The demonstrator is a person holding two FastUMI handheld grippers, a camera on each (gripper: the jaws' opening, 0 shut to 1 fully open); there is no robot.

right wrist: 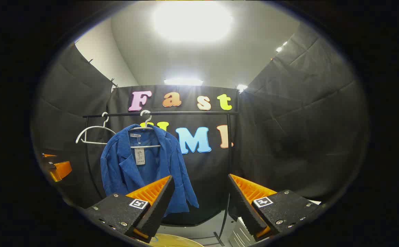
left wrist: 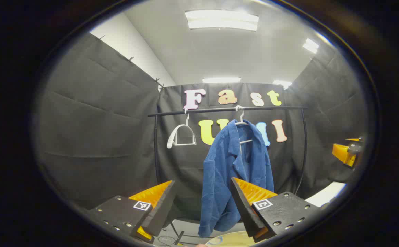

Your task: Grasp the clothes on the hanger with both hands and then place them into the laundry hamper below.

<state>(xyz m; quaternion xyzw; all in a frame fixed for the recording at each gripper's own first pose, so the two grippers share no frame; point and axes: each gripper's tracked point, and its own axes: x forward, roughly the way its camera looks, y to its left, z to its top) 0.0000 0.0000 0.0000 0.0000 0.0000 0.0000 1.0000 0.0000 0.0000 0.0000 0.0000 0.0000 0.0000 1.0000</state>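
Note:
A blue jacket (left wrist: pixel 232 171) hangs on a white hanger (left wrist: pixel 241 118) from a black rail (left wrist: pixel 226 110). My left gripper (left wrist: pixel 202 187) is open, short of the jacket, its fingers framing the jacket's lower half. In the right gripper view the same jacket (right wrist: pixel 141 164) hangs left of centre with a tag at its collar. My right gripper (right wrist: pixel 201 181) is open too, well back from the garment, with the jacket behind its left finger. A pale yellow hamper rim (left wrist: pixel 233 240) peeks in below the jacket, and the hamper rim (right wrist: pixel 175 240) also lies at the bottom of the right gripper view.
An empty white hanger (left wrist: pixel 181 135) hangs on the rail left of the jacket. The rack's black uprights (right wrist: pixel 229 154) stand in front of the cloth wall. The other gripper (left wrist: pixel 348 152) shows at the far right edge of the left gripper view.

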